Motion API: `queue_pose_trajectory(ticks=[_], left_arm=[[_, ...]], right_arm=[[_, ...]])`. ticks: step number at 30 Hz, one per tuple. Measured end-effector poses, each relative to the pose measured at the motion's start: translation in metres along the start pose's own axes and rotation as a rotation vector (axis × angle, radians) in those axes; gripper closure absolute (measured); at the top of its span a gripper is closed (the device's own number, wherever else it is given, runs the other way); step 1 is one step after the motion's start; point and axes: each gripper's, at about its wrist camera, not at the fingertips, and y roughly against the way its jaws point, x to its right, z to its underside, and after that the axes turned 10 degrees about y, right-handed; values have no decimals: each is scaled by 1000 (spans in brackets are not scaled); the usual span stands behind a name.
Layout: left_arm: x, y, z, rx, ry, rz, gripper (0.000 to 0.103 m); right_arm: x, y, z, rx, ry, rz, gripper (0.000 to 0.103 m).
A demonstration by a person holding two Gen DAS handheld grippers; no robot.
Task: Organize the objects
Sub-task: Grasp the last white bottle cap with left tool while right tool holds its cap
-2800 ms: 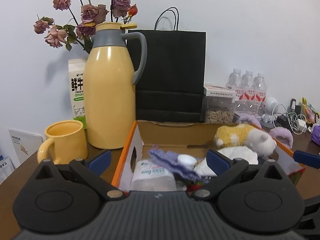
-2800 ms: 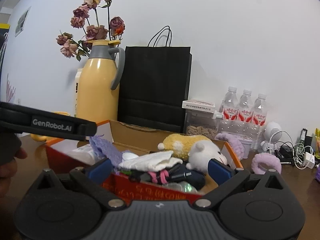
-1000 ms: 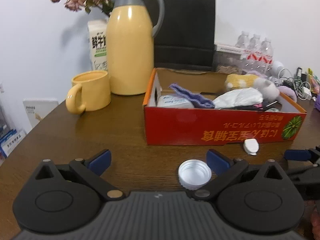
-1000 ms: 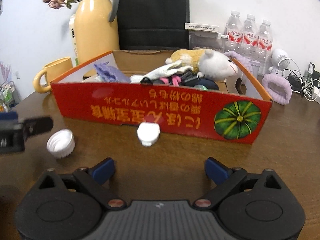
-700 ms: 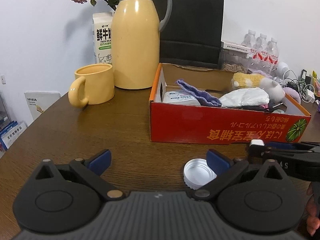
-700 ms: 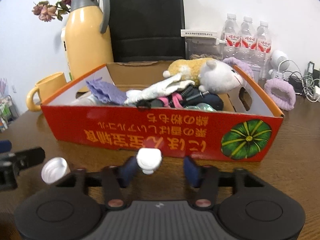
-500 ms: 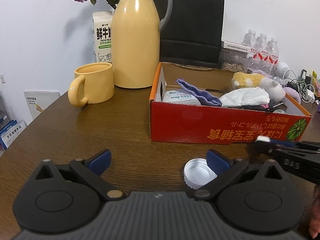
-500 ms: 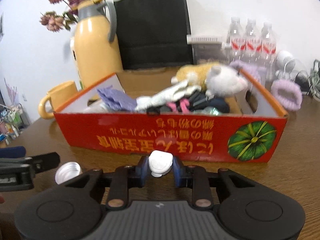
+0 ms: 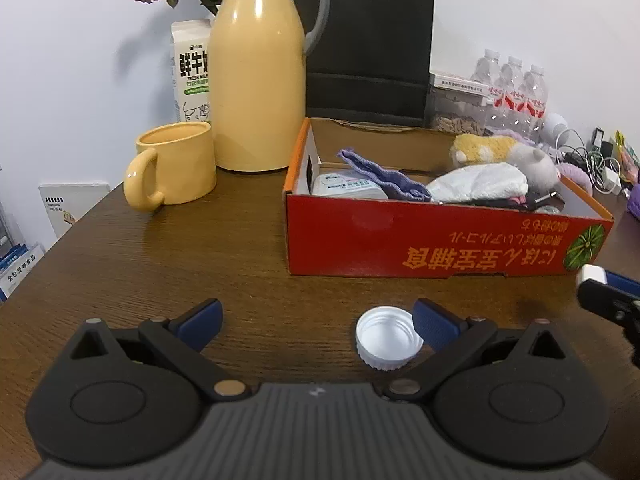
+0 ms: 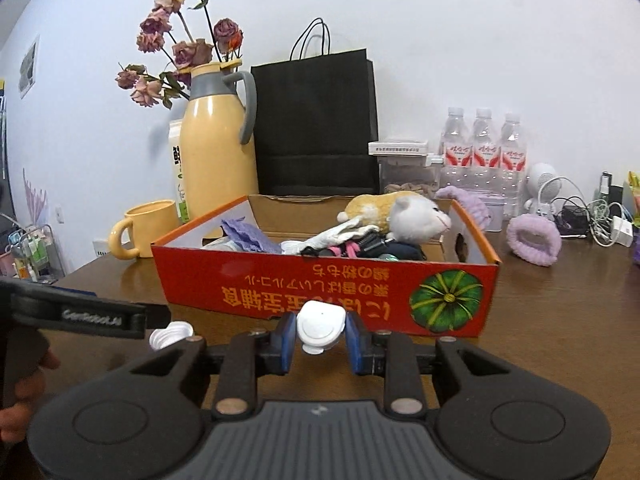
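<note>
Right gripper point(image 10: 321, 338): closed on a small white cap point(image 10: 320, 326), which is pinched between the two blue pads and lifted clear of the table point(image 10: 560, 320).
Left gripper point(image 9: 316, 316): jaws spread wide, nothing held; a white screw lid point(image 9: 389, 338) is seen lying open side up on the table, just beside the right-hand pad point(image 9: 434, 322).
Red box point(image 10: 320, 292): set on the table behind the held cap, filled with a plush toy point(image 10: 400, 210), a purple cloth point(image 10: 248, 236) and a white wrapper point(image 10: 344, 232).
Backdrop: a yellow jug point(image 9: 256, 76), a yellow mug point(image 9: 176, 164) and a black paper bag point(image 9: 372, 40) are stood behind the box.
Change over the last second: the white cap, then lying on the table against the box front, is now raised in the right gripper; the jaws were closed on it early in that second. The left gripper and the screw lid are unchanged.
</note>
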Motion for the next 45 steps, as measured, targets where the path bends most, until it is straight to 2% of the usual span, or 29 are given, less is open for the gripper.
queue_pose_trajectory(ticks=[8,12,17,18,19,21,24,25,26,32,35,36,37,38,39,40,41,45], left_arm=[[10,-6,9,-72,-57,44,0],[17,-6,14,-76,-95,51,0],[15,-10,11,-74,-73,47,1],[16,-11,11,-76,-75,50,12],[17,-11,11,-83,-84,47,38],[18,-12,12,-98,-94,65,68],[20,-5,13,-74,-101,88,70],[20,-2,13,-58,-101,92,79],[20,0,12,-48,-99,94,84],[20,9,9,-10,-97,112,88],[21,6,10,-13,-95,100,87],[20,5,10,-14,-88,88,79],[19,4,9,-18,-79,75,55],[18,3,9,-18,-73,67,40],[17,2,9,-12,-67,59,13],[17,3,8,1,-65,52,5],[17,3,8,15,-67,49,1],[24,-8,8,-3,-93,40,0]], right_arm=[[2,9,1,27,-9,-1,78],[1,9,1,26,-7,-3,78],[-1,8,1,24,-1,-6,78],[-1,8,1,23,0,-6,78],[-2,8,1,23,1,-6,78],[-2,8,2,24,0,-6,78],[-2,8,2,23,2,-6,78],[-3,8,2,24,3,-5,78],[-2,8,2,24,3,-5,78],[-4,8,2,22,9,-3,78],[-4,7,2,22,9,-3,78],[-3,7,2,23,9,-3,78],[-3,7,2,24,8,-3,78],[-3,7,2,23,8,-3,78],[-3,7,2,23,8,-3,78],[-3,6,2,22,8,-4,78],[-3,6,2,21,8,-4,77],[-3,4,3,12,9,-3,77]])
